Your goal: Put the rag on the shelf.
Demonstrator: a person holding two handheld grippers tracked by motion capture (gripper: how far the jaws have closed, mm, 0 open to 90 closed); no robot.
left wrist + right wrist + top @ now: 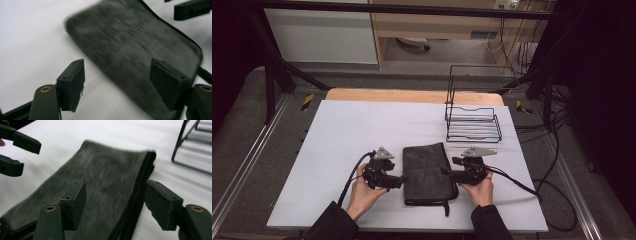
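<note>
Folded dark cloth (428, 172), blurred in both gripper views; flanked by left gripper (117, 82) and right gripper (115, 205), jaws apart, nothing clamped.

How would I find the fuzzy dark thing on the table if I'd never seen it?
Start at the white table and look along its near edge, between the person's two hands. There lies the folded dark grey cloth, flat and soft. Its only neighbour is the black wire rack at the far right, which is stiff and see-through.

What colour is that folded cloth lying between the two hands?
The folded cloth is dark grey, mottled with lighter flecks; the right gripper view shows it best.
</note>
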